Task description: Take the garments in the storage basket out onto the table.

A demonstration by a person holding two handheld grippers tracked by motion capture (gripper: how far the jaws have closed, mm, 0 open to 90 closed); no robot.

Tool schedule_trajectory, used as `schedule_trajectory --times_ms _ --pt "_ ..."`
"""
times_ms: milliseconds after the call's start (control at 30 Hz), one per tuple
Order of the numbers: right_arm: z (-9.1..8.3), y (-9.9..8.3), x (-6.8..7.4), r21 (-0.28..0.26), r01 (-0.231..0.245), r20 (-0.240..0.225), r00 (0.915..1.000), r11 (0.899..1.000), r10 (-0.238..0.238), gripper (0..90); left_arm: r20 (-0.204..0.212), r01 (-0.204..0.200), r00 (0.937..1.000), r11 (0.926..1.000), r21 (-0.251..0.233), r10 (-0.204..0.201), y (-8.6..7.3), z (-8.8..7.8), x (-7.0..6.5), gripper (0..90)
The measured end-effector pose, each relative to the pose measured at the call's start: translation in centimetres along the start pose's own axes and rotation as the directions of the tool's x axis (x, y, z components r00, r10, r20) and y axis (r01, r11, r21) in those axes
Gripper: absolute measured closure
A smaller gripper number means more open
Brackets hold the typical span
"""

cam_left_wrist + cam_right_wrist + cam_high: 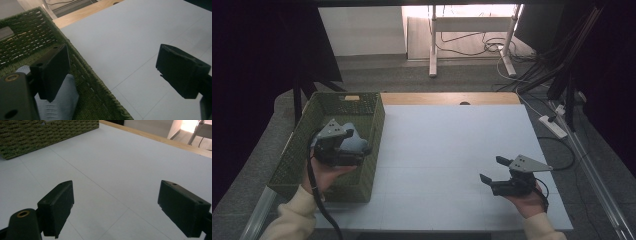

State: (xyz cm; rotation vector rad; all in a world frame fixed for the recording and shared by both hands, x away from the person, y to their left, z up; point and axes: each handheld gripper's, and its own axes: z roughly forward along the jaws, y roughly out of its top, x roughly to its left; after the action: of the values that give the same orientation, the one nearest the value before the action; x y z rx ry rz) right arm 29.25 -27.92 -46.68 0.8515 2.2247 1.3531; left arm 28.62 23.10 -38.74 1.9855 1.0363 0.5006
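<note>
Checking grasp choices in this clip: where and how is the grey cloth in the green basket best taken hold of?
Probably from straight above, pinching a raised fold of the grey cloth. It lies soft and crumpled on the floor of the green basket, whose woven walls block any sideways approach. The left gripper hovers over the basket's right wall with its jaws wide open, one jaw above the cloth, so it is nearest.

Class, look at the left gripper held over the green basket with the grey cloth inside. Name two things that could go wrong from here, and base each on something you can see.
1. The left gripper hangs open astride the green basket wall, so lowering it may catch the rim and miss the grey cloth.
2. The basket sits at the white table corner, seemingly overhanging its left edge; a push or snag might tip it off.
</note>
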Motion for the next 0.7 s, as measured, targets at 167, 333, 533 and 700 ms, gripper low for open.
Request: schedule_trajectory --times_ms 167,333,533,700 --pt "0.1 0.0 0.1 0.006 0.009 -0.002 1.0000 1.000 -0.009 13.8 -0.005 0.004 1.0000 1.0000 -0.001 -0.004 0.2 -0.1 0.5 12.9" --pt "0.1 0.0 0.1 0.007 0.011 0.001 0.9999 1.000 -0.011 13.9 -0.009 0.001 1.0000 1.0000 0.006 -0.001 0.3 0.0 0.9 13.2" --pt "0.2 -0.1 0.1 0.015 0.009 0.004 1.0000 1.000 -0.009 13.8 -0.014 0.008 0.9999 0.9999 0.008 -0.007 0.4 0.3 1.3 13.2" --pt "0.2 -0.1 0.1 0.005 0.005 -0.001 1.0000 1.000 -0.005 13.8 -0.015 0.012 0.9998 0.9999 0.012 -0.012 0.6 0.4 1.6 13.5"
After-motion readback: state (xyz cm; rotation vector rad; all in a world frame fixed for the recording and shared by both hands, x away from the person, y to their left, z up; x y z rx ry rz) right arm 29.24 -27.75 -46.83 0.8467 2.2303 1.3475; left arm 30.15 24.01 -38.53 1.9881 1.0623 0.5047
